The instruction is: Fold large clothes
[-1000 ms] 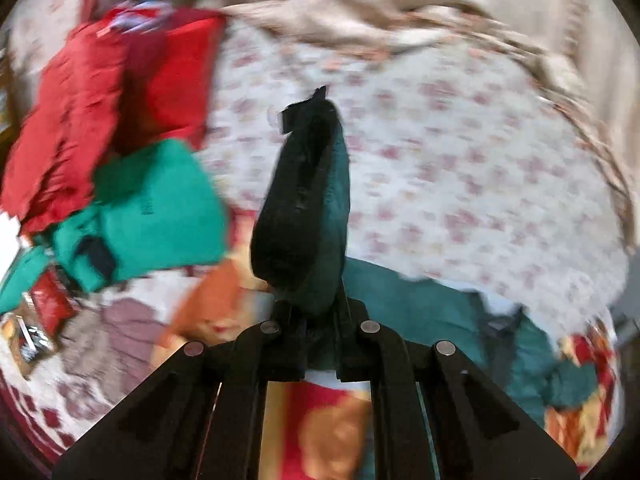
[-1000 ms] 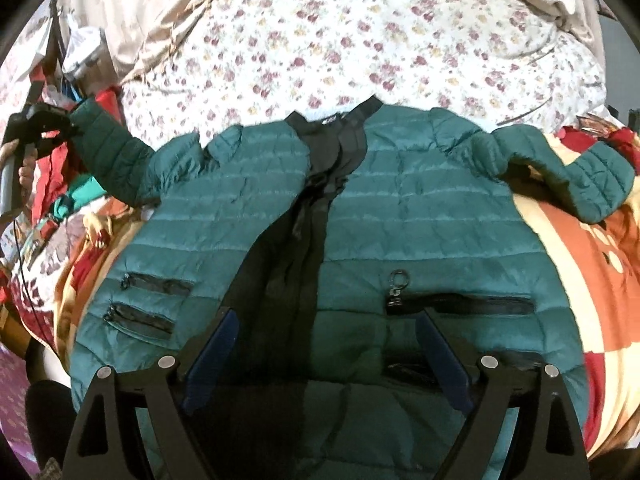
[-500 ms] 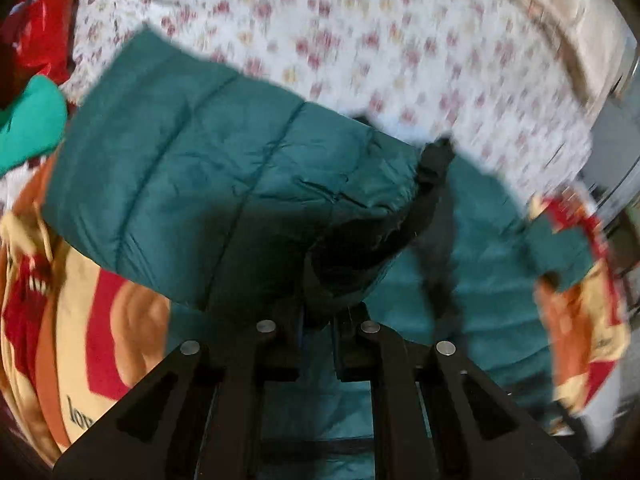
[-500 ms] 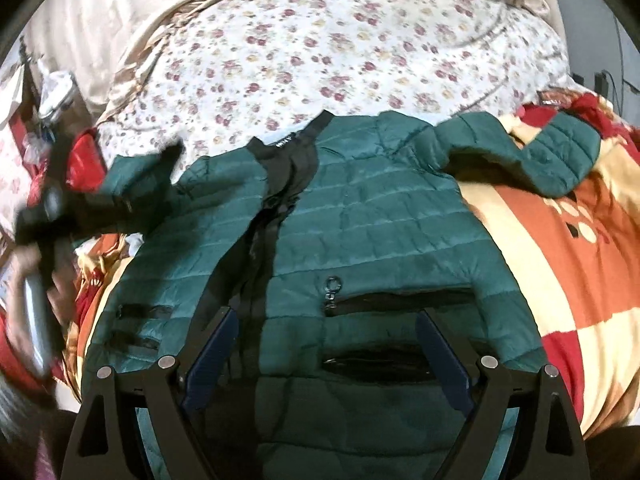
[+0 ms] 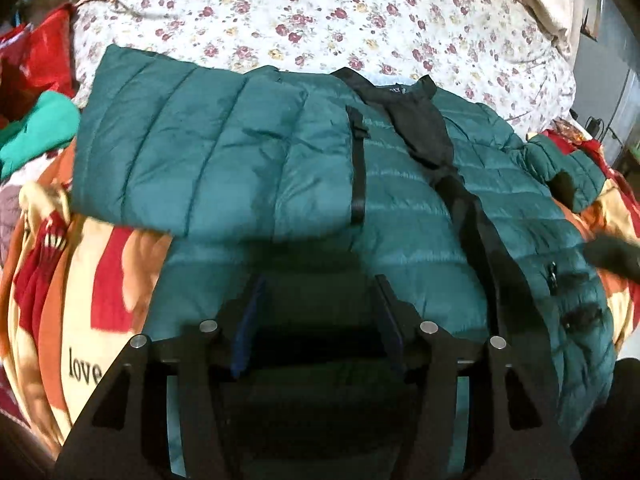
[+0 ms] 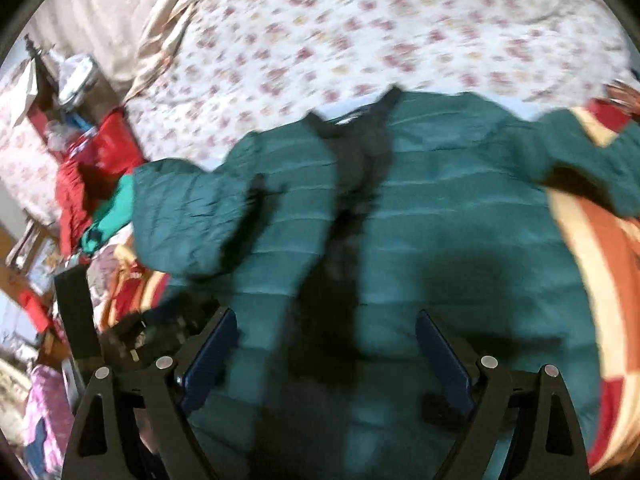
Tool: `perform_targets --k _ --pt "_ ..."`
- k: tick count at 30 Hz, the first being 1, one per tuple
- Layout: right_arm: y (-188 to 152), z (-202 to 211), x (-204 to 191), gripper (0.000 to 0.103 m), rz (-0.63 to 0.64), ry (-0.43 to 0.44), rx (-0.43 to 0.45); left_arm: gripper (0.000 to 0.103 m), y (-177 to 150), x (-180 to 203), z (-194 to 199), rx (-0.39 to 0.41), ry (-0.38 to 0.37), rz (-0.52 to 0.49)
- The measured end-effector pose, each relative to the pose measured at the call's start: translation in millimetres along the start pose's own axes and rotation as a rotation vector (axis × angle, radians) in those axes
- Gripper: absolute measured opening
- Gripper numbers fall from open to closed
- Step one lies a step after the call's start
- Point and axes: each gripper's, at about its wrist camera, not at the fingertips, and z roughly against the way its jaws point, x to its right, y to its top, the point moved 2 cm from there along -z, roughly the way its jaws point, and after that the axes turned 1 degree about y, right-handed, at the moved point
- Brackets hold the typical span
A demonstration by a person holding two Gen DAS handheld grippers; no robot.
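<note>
Green jacket (image 5: pixel 400 208) lies beyond both grippers' spread fingers (image 5: pixel 250 320).

A floral bedsheet (image 5: pixel 328 8) meets a red-and-orange blanket (image 5: pixel 80 280), with red clothing (image 6: pixel 80 184) and a green garment (image 5: pixel 36 132) nearby.

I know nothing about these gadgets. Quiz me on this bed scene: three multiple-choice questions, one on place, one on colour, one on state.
1. Where does the folded sleeve lie?
A. across the jacket's front
B. on the floor
C. under the floral sheet

2. What colour is the jacket?
A. yellow
B. teal green
C. white

3. How is the left gripper?
A. shut on the sleeve
B. shut on the zip
C. open, holding nothing

Answers: 1 A, the sleeve rests over the chest; 2 B, teal quilting with black trim; 3 C, its fingers stand apart with nothing between.
</note>
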Motion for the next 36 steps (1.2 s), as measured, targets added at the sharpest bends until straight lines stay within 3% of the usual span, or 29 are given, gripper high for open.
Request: perform_targets --k 7,11,15,17,19,22,24,29,36 --pt "44.1 -74.2 -42.8 0.089 -0.013 0.143 -0.114 0.054 -23.4 -45.1 37.2 0.064 0.029 0.086" --pt "58.9 -126.1 -47.2 0.089 -0.079 0.114 -0.16 0.054 -24.8 -70.8 44.4 0.108 0.036 0.162" --pt "59.9 -158.1 -38.4 0.089 -0.215 0.151 -0.189 0.054 -24.9 -85.4 38.8 0.119 0.062 0.173" --pt "60.3 -159.5 -38.6 0.074 -0.251 0.176 -0.171 0.054 -25.3 -91.8 35.9 0.113 0.069 0.183" --pt "61.4 -161.3 -43.3 0.029 -0.25 0.234 -0.209 0.054 -25.7 -97.4 34.3 0.108 0.069 0.199" --pt "68.9 -145.5 -48.3 0.012 -0.215 0.264 -0.18 0.054 -26.7 -100.1 32.4 0.102 0.078 0.209" --pt "75.7 -127.7 -45.2 0.01 -0.204 0.262 -0.134 0.054 -27.2 -100.2 31.7 0.102 0.088 0.211" --pt "92.0 -87.7 -13.6 0.009 -0.186 0.166 -0.046 0.054 -27.8 -100.5 28.8 0.094 0.096 0.215" --pt "114.0 -56.1 77.6 0.008 -0.235 -0.135 0.022 0.054 -27.6 -99.9 25.6 0.082 0.094 0.217"
